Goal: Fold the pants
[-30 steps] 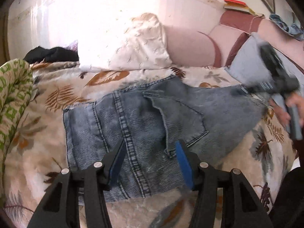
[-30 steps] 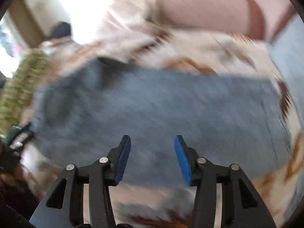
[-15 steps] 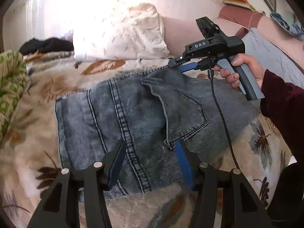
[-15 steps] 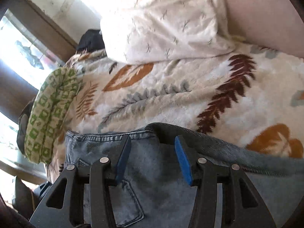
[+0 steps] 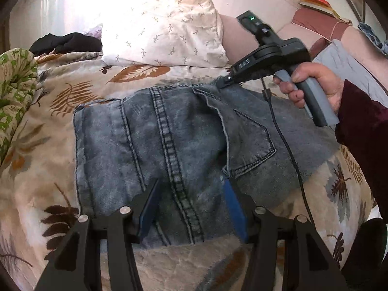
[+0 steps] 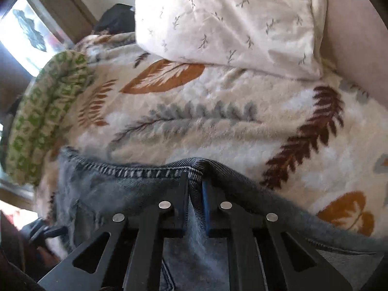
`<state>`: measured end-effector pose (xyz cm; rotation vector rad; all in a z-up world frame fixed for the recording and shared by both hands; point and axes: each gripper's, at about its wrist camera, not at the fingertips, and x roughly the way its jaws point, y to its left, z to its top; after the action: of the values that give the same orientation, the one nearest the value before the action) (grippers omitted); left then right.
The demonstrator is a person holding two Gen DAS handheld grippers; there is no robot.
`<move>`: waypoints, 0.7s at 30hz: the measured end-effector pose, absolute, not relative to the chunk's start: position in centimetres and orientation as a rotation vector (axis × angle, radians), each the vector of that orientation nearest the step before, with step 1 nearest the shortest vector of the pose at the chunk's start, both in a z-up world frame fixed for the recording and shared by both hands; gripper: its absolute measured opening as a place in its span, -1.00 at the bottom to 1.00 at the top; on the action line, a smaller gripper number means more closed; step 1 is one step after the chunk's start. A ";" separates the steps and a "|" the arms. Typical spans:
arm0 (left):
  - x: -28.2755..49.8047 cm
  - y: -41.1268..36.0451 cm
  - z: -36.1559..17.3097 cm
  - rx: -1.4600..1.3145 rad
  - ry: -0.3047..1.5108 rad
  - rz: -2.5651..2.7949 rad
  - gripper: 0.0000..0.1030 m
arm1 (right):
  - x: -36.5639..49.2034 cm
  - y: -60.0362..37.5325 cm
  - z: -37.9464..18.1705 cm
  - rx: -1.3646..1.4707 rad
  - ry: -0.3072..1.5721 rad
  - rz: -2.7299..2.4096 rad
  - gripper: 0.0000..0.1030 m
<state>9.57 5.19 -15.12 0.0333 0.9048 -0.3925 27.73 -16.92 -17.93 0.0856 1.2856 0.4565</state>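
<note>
Spread over a bed, a fleecy leaf-print blanket [image 5: 72,97] carries the grey-blue jeans [image 5: 169,140], which lie flat and already doubled into a squat rectangle, back pocket [image 5: 245,140] and thick seat seam facing up. Taking those jeans as the landmark: the right gripper [image 6: 195,186] sits at their far edge, its jaws drawn close together and pinching a ridge of denim right at the stitched hem, so the cloth puckers up between the pads; from the left wrist view the same tool shows with its tip on that far edge, gripped by the person's right hand [image 5: 315,89], a black cable [image 5: 286,145] trailing from it across the denim. The left gripper [image 5: 190,203] hovers over the near edge of the jeans, jaws spread wide and holding nothing, straddling the seat seam. Beyond the jeans lies a white pillow [image 5: 165,31] with a small sprig print; to their left a green-patterned cover [image 5: 14,82] is bunched up, and past that a dark garment [image 5: 65,42] lies in a heap. The step in hand looks like the start of another fold, with one corner secured. The next move probably calls for the left gripper to close on a matching edge, then both to lift and carry the denim over evenly, keeping the layers from sliding apart on the soft fleece.
</note>
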 end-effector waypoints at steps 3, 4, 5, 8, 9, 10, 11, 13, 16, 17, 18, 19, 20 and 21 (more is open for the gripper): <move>9.7 5.5 -14.9 0.020 0.897 -0.382 0.11 | 28.8 -16.3 -19.5 0.055 1.325 0.367 -0.85; 9.7 5.5 -14.8 0.019 0.891 -0.379 0.11 | 29.3 -16.3 -20.0 0.062 1.335 0.342 -0.85; 9.7 5.5 -14.7 0.024 0.883 -0.375 0.11 | 29.8 -16.2 -20.6 0.073 1.345 0.322 -0.85; 9.8 5.3 -14.7 0.051 0.873 -0.357 0.11 | 30.7 -16.4 -21.0 0.094 1.319 0.287 -0.86; 9.9 5.3 -14.8 0.061 0.874 -0.347 0.11 | 30.9 -16.5 -21.0 0.106 1.312 0.272 -0.86; 10.0 5.3 -15.0 0.068 0.880 -0.343 0.12 | 31.3 -16.8 -21.2 0.126 1.311 0.256 -0.87; 10.1 5.2 -15.3 0.078 0.892 -0.339 0.12 | 31.4 -16.8 -21.4 0.132 1.313 0.254 -0.87; 10.4 4.9 -16.0 0.105 0.911 -0.328 0.15 | 31.5 -16.9 -21.4 0.150 1.315 0.248 -0.87; 10.4 4.4 -16.4 0.145 0.904 -0.321 0.19 | 31.3 -17.0 -21.3 0.178 1.321 0.244 -0.87; 10.4 4.3 -16.5 0.153 0.903 -0.319 0.20 | 31.2 -17.1 -21.1 0.191 1.318 0.240 -0.86; 10.5 4.3 -16.5 0.153 0.904 -0.317 0.20 | 31.0 -17.2 -20.7 0.198 1.307 0.246 -0.82; 10.5 4.4 -16.5 0.147 0.907 -0.315 0.20 | 30.7 -17.3 -20.3 0.207 1.296 0.248 -0.79; 10.6 4.5 -16.4 0.140 0.907 -0.314 0.20 | 30.3 -17.6 -19.5 0.226 1.276 0.250 -0.76; 10.6 4.5 -16.2 0.133 0.904 -0.312 0.20 | 29.9 -18.0 -18.8 0.242 1.252 0.257 -0.69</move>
<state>10.56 4.55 -16.22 0.1330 0.9037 -0.3117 29.87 -17.95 -18.76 0.2417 1.2517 0.2574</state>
